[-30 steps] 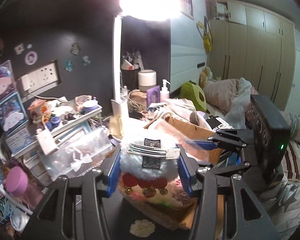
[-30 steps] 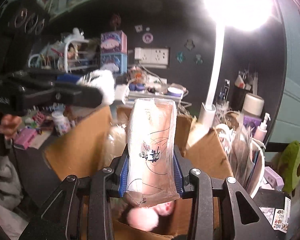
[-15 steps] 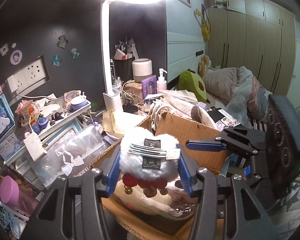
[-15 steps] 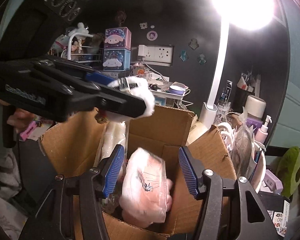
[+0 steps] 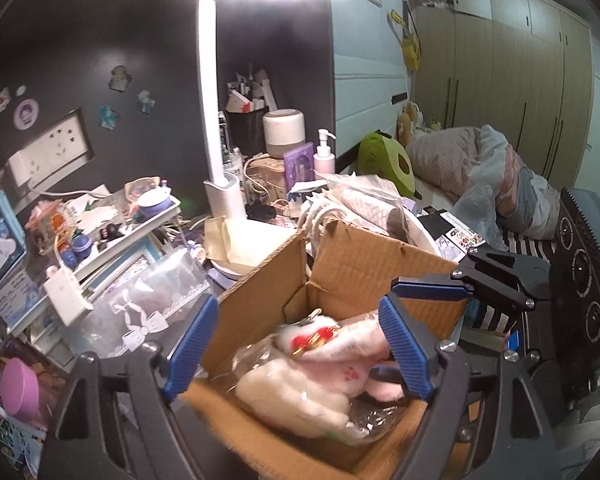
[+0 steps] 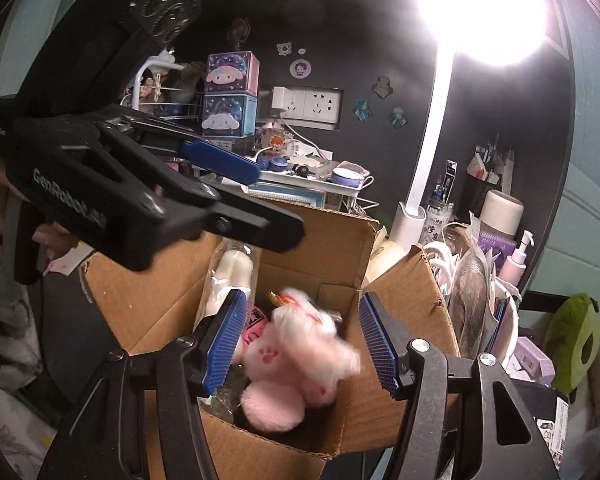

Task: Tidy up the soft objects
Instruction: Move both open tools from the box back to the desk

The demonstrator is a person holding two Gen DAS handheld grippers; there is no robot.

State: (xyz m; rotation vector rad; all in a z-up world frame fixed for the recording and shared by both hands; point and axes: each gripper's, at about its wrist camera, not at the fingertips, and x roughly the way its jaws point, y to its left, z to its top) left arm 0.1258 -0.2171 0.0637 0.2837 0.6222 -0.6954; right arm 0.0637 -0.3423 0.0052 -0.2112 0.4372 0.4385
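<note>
An open cardboard box (image 5: 356, 268) (image 6: 332, 244) holds several soft toys. A white fluffy pom-pom with red beads (image 5: 308, 334) (image 6: 300, 316) lies blurred on top of pink plush toys (image 6: 284, 364) and a bagged cream plush (image 5: 296, 392). My left gripper (image 5: 300, 344) is open and empty above the box; it also shows in the right wrist view (image 6: 236, 184). My right gripper (image 6: 300, 344) is open and empty over the box; it also shows in the left wrist view (image 5: 432, 286).
A cluttered desk surrounds the box: a white lamp (image 5: 220, 192), a rack of small figures (image 5: 100, 236), a lace-trimmed clear bag (image 5: 140, 308), bottles (image 5: 324, 156) and a pink cup (image 5: 18, 386). A bed with a green plush (image 5: 384, 160) lies to the right.
My right gripper opened and dropped the bagged pink plush into the box. Then my left gripper opened and let the white pom-pom fall into the box.
</note>
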